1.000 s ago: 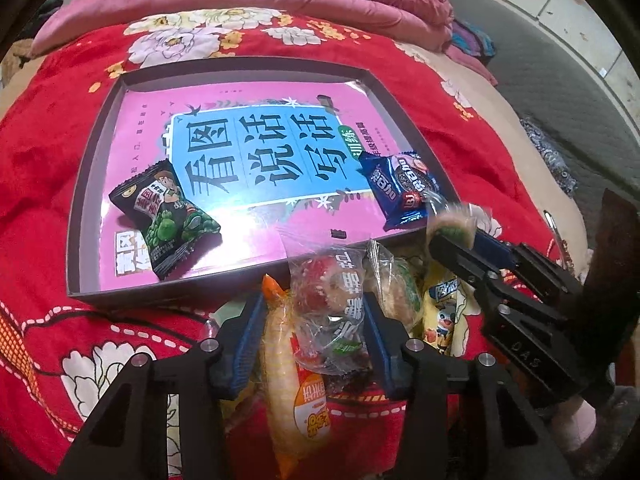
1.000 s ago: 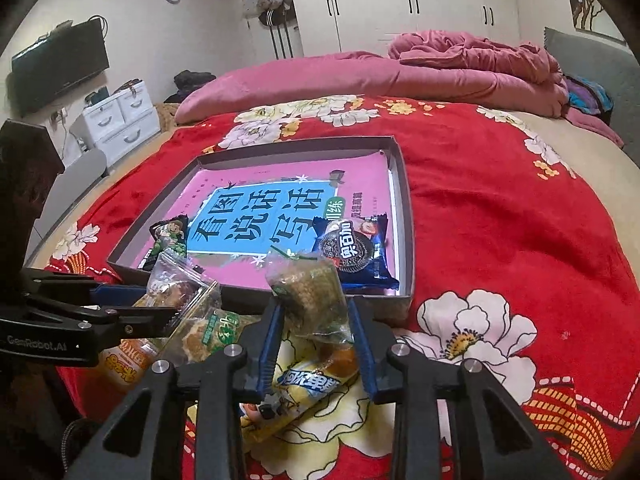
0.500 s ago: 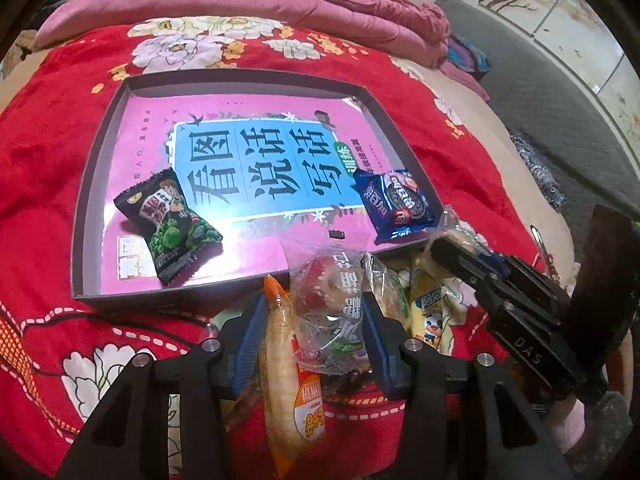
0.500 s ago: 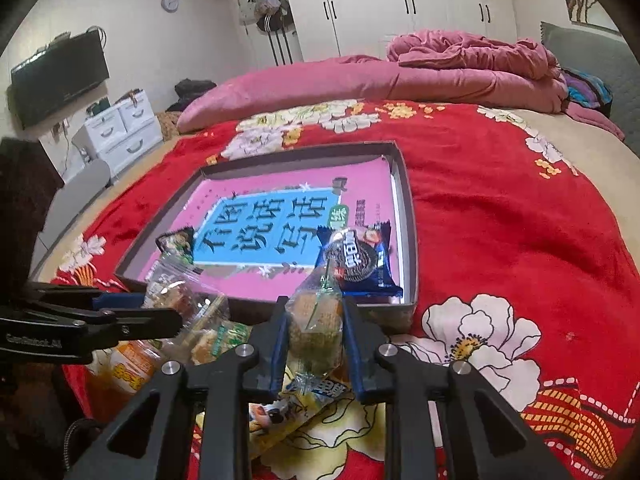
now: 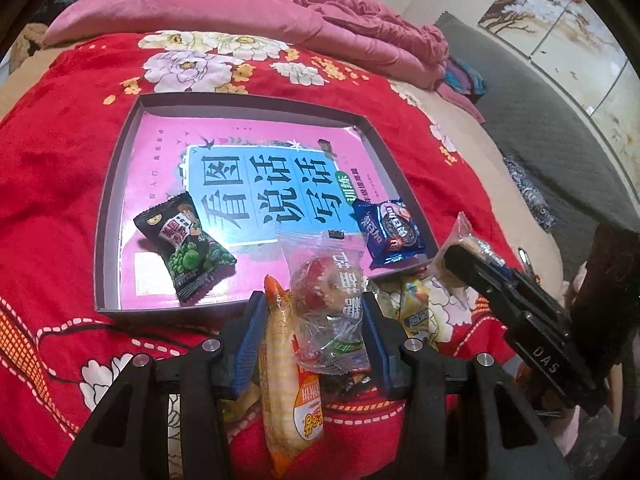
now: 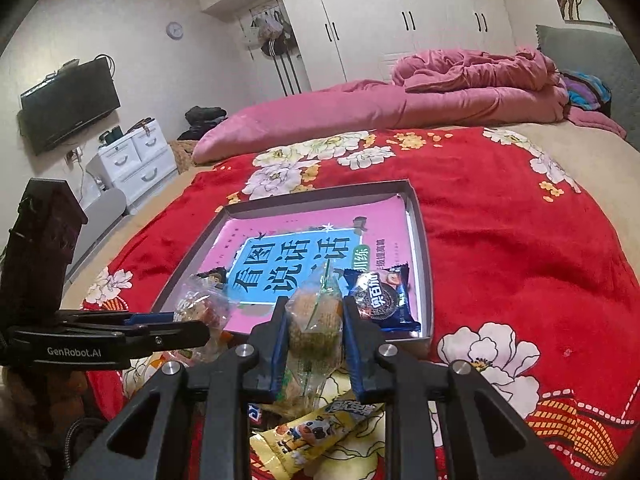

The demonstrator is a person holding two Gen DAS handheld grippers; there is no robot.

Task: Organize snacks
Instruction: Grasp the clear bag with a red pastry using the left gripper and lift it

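Note:
A shallow grey tray (image 5: 108, 184) with a pink and blue printed floor lies on the red bedspread; it also shows in the right wrist view (image 6: 424, 240). In it lie a black-green pea packet (image 5: 184, 244) and a blue cookie packet (image 5: 390, 232) (image 6: 384, 300). My left gripper (image 5: 314, 320) is shut on a clear packet with a red sweet (image 5: 324, 292), held just short of the tray's near wall. My right gripper (image 6: 314, 340) is shut on a clear packet with a brown cake (image 6: 316, 320), also near the tray's front edge.
Loose snacks lie on the bedspread under the grippers: an orange-white sausage packet (image 5: 288, 376) and a yellow packet (image 6: 312, 436) (image 5: 416, 312). A pink quilt (image 6: 440, 96) lies at the far end of the bed. A grey headboard (image 5: 560, 128) is at the right.
Both grippers have risen with their packets and tilted up a little. The right gripper's packet now stands higher against the tray's near edge.

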